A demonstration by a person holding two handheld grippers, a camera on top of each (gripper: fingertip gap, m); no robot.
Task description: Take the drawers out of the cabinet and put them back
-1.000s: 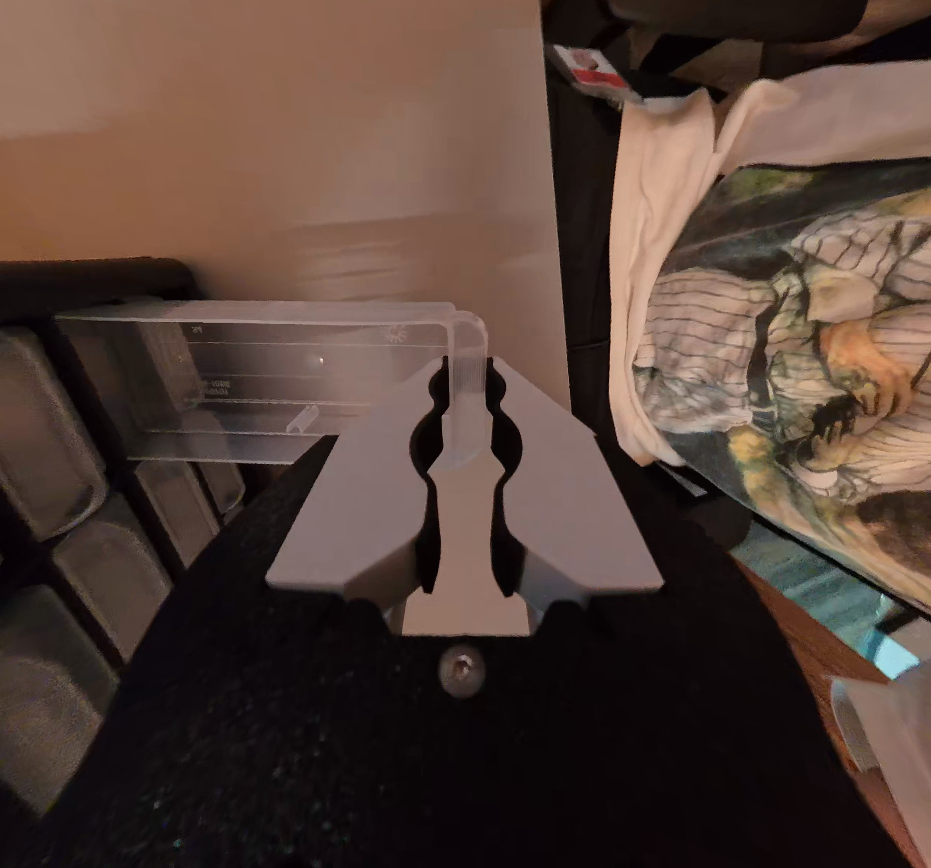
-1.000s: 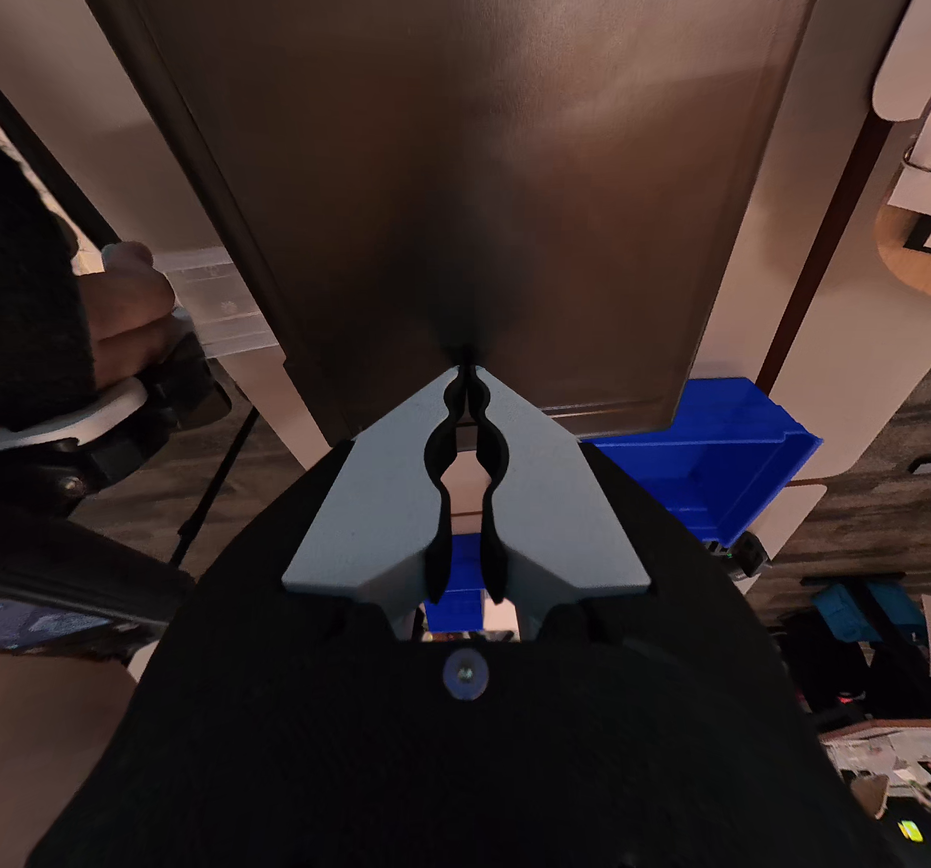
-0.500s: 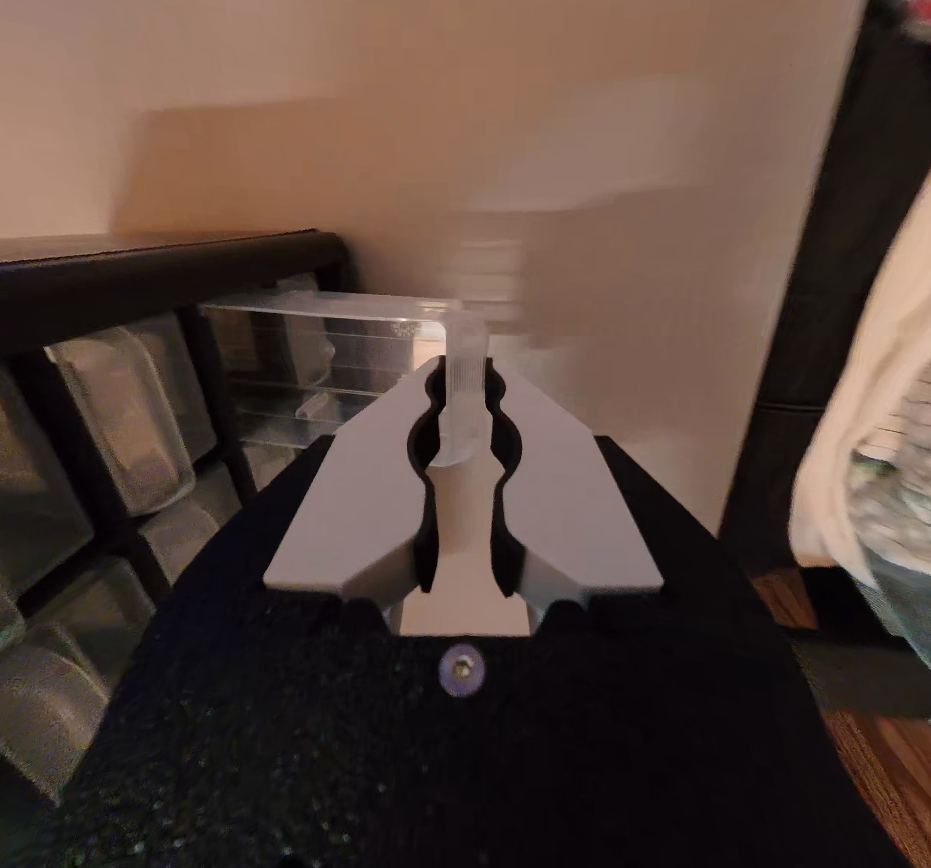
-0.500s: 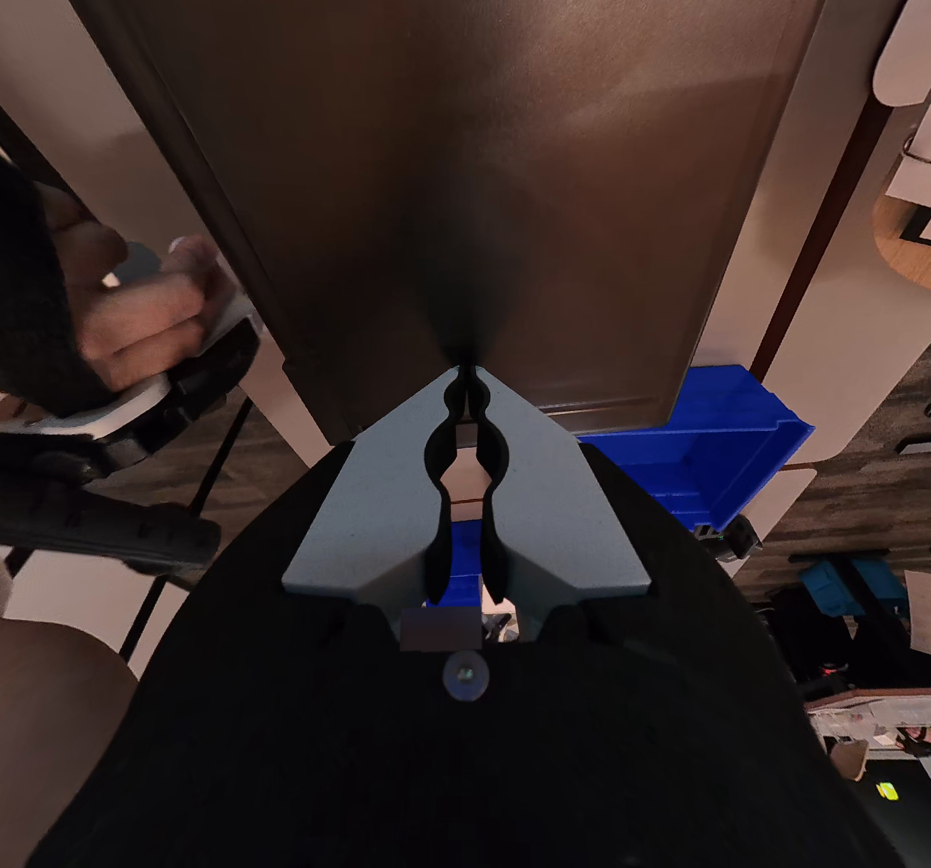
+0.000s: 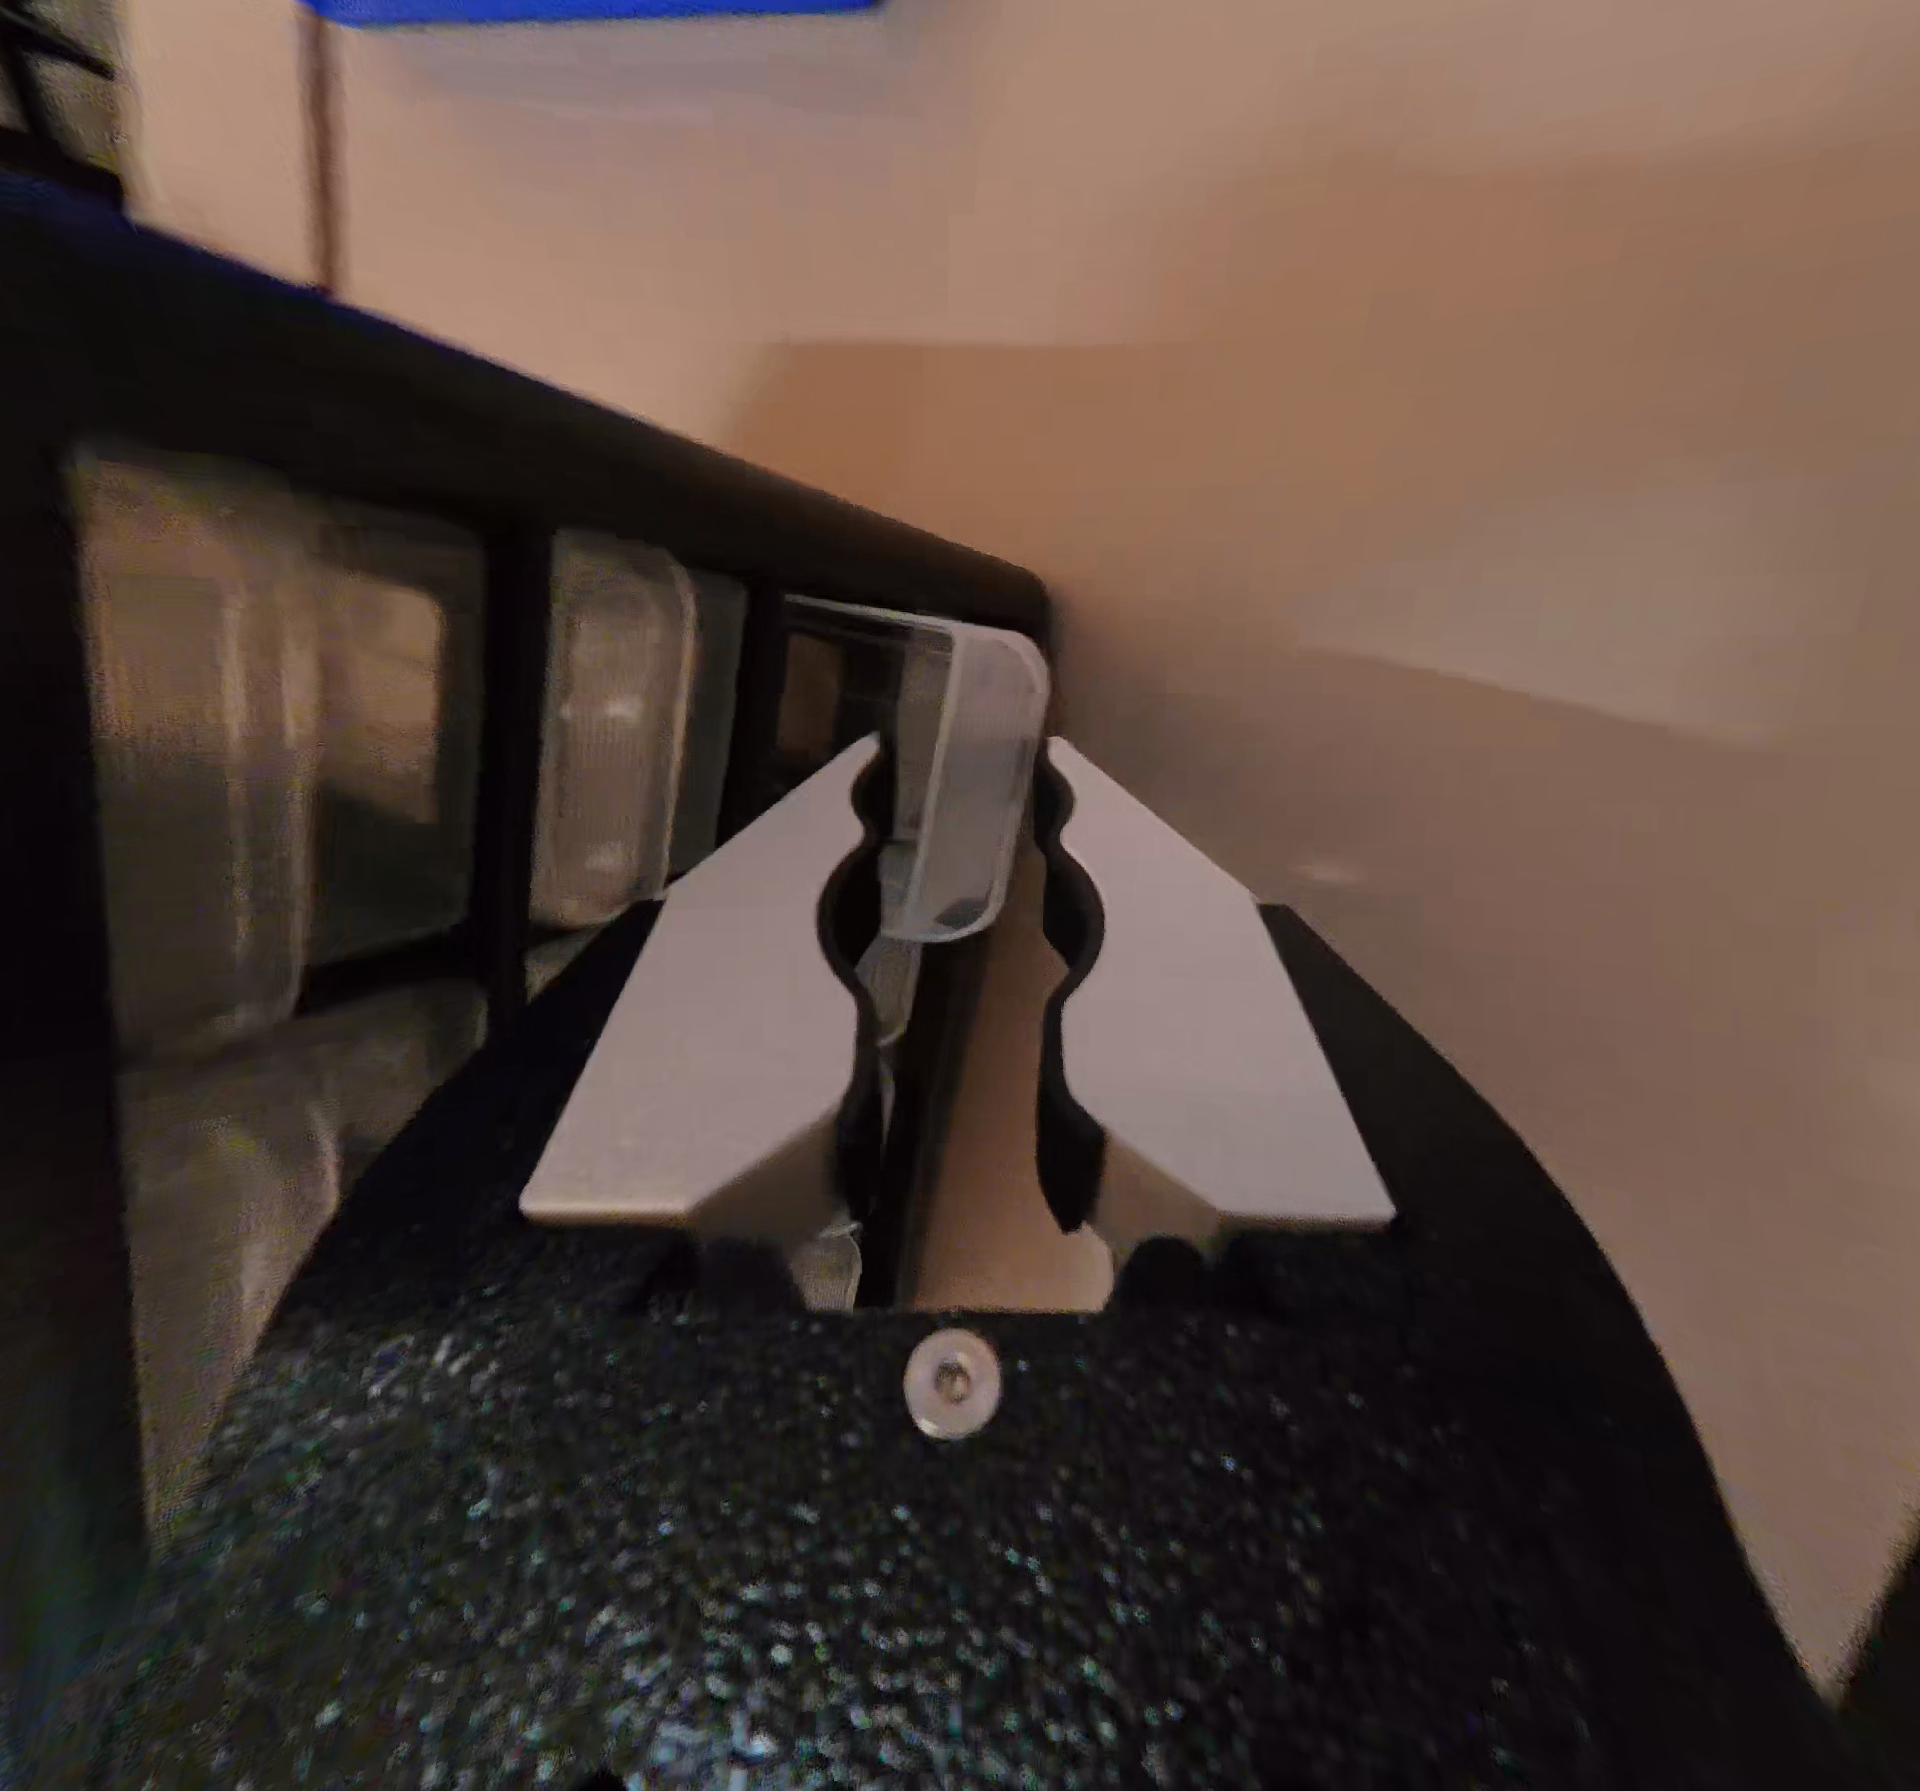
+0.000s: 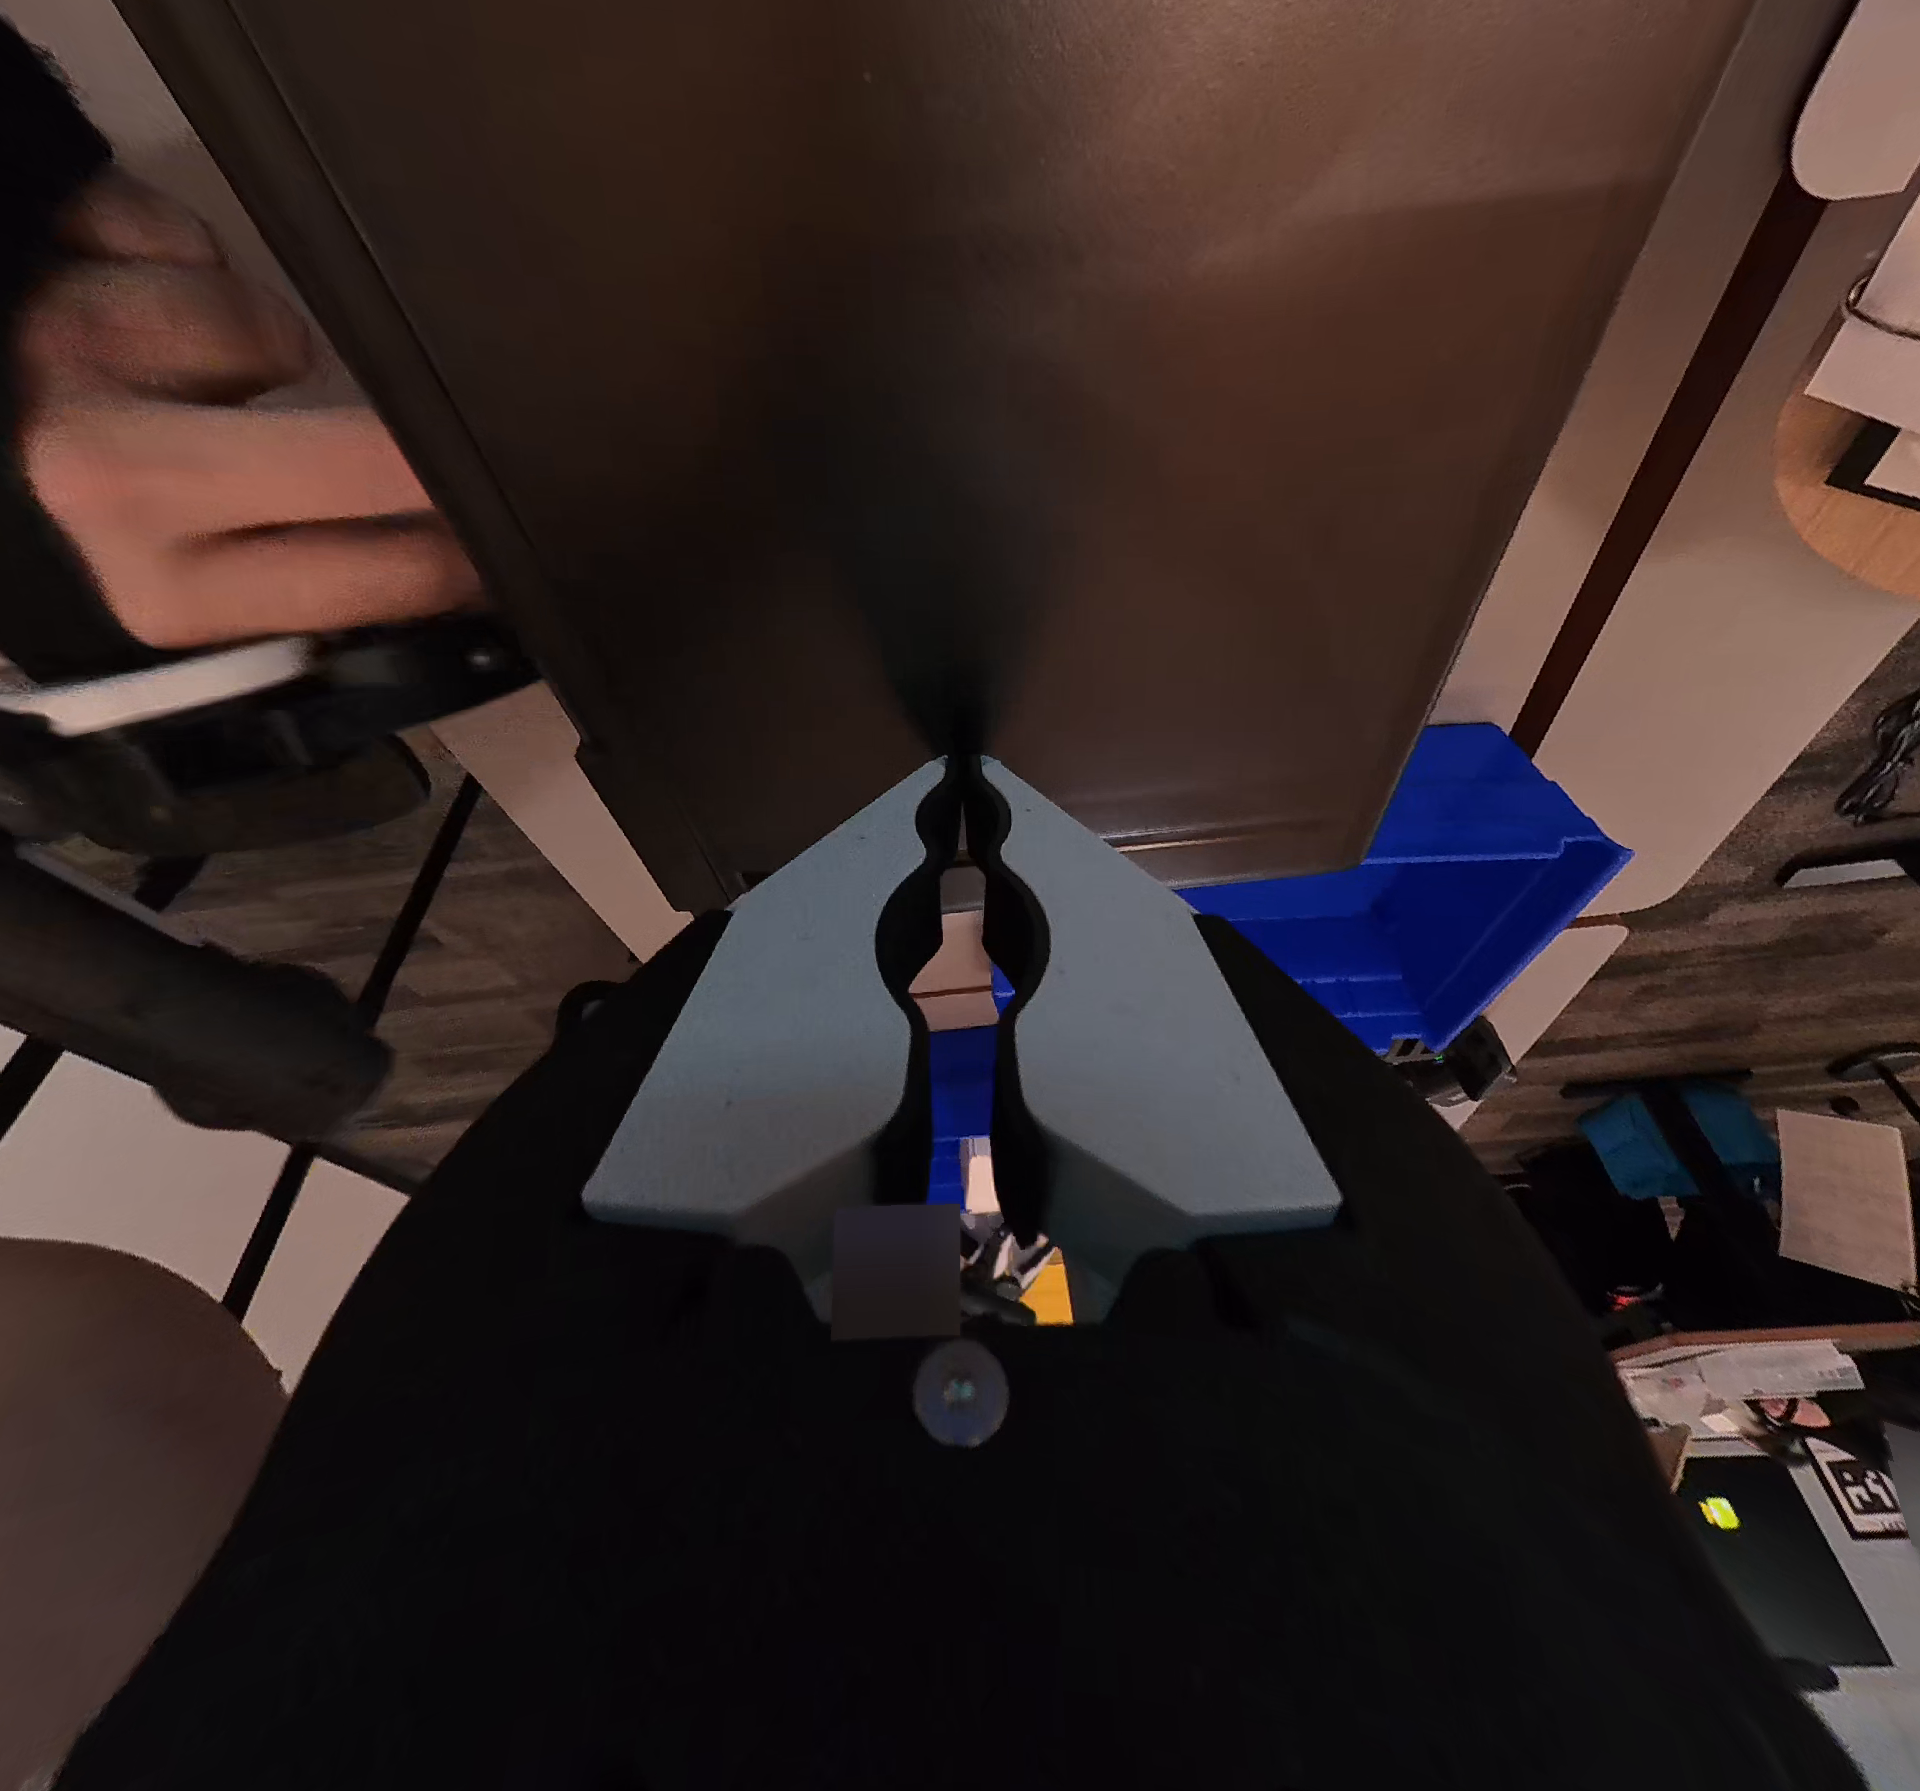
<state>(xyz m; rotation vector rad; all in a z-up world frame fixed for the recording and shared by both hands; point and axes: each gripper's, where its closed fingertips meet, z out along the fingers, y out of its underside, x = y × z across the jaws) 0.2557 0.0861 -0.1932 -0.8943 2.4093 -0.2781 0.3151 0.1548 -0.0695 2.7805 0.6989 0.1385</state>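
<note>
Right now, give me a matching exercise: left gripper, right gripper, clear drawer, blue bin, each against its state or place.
1. left gripper
2. right gripper
3. clear drawer
4. blue bin

a. behind the dark cabinet panel
b. tips together, holding nothing
c. at the black cabinet's top right slot
d. around the drawer's front tab

Pairs: 1-d, 2-b, 3-c, 4-a

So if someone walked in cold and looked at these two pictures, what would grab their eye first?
Probably the clear drawer between the fingers of the left gripper, its front at the top right corner slot of the black cabinet. Next, the big dark panel filling the right wrist view, with the right gripper shut at its surface. Then the bright blue bin low behind that panel.
</note>
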